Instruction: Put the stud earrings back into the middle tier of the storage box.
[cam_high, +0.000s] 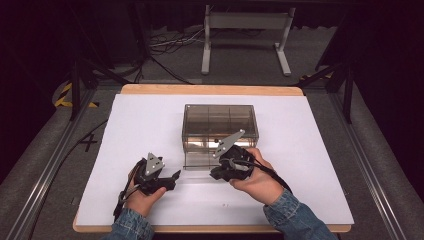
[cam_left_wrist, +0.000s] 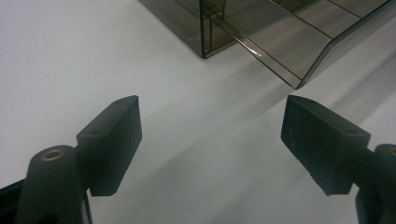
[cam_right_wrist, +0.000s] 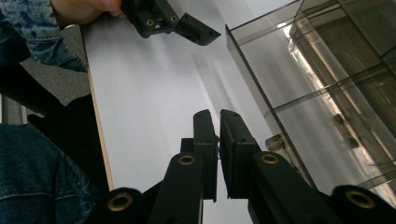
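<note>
At the near edge of the table (cam_high: 130, 220), two hands in denim sleeves each hold a tool. The left tool (cam_high: 172, 178) rests low over the white surface, just left of the box's pulled-out drawer, and its jaws stand wide apart with nothing between them; in the left gripper view only bare white table lies between the two black pads (cam_left_wrist: 116, 140). The right tool (cam_high: 216, 173) sits close to it on the right, against the front of the drawer (cam_high: 197, 161), and its jaws are closed almost together, with only a thin slit between them in the right gripper view and nothing visibly held. There the small knob (cam_right_wrist: 275, 141) on the drawer front lies just beside the right pad, and whether they touch cannot be told. Just beyond both tools stands the smoky transparent plastic box (cam_high: 220, 120), near the middle of the table, its clear drawer drawn out toward the person. Inner dividers split the box into compartments.
</note>
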